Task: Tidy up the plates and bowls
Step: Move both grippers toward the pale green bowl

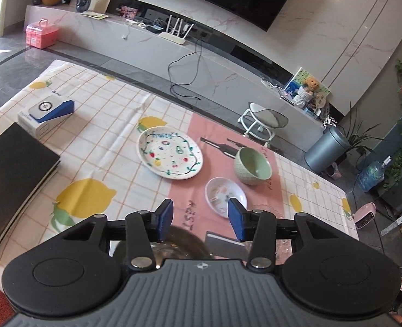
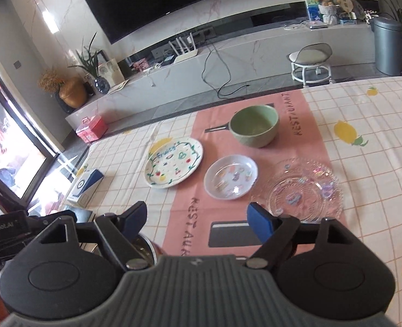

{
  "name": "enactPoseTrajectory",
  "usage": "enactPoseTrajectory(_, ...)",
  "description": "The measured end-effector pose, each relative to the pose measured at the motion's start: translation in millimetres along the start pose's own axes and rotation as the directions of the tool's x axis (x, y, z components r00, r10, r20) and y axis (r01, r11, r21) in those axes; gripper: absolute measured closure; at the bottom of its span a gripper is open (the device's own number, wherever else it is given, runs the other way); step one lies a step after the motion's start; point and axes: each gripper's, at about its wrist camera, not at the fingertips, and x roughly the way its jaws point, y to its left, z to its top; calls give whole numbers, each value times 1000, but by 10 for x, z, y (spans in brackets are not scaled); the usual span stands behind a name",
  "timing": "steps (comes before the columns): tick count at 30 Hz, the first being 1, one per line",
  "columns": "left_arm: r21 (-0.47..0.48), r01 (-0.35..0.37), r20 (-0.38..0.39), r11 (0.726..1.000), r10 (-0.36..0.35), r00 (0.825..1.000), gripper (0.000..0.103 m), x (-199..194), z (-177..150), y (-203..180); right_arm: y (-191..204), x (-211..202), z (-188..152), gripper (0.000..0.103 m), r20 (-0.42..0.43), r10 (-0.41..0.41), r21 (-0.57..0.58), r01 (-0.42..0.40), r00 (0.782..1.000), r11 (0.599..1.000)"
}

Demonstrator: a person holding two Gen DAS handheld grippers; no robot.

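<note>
Room: living room with a big dark television [image 2: 160,2] on a marble wall, a white router [image 1: 175,31] on the long low cabinet beneath it, and a small white stool [image 2: 311,61] on the grey floor.
Surface: table under a checked lemon-print cloth [image 2: 364,125] with a pink runner [image 2: 190,218] down the middle.
Green bowl [image 2: 255,129]: upright on the runner, at the far end of the dishes.
Painted plate [image 2: 173,162]: white with fruit drawings, lying flat to the left of the bowl, straddling the runner's edge.
Small saucer [image 2: 230,177]: pale, with stickers, flat on the runner between the painted plate and the glass plate, touching neither.
Glass plate [image 2: 301,189]: clear and ridged, flat at the runner's right edge, just past the right gripper's finger.
Metal bowl [image 1: 173,241]: shiny, mostly hidden beneath the left gripper, at the near edge.
Left gripper [image 1: 200,219]: blue pads spread apart, nothing between them, raised above the metal bowl.
Right gripper [image 2: 198,222]: jaws wide, holding nothing, above the bare runner.
Other items: black book [image 1: 15,179] and a blue-and-white box [image 1: 48,113] at the table's left side.
</note>
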Motion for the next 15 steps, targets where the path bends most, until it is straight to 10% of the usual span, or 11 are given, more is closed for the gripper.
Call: enactPoseTrajectory(15,164,-7,-33,986,12,999,51,988,205,-926,-779,254,408,30,94,-152,72,145,984,987)
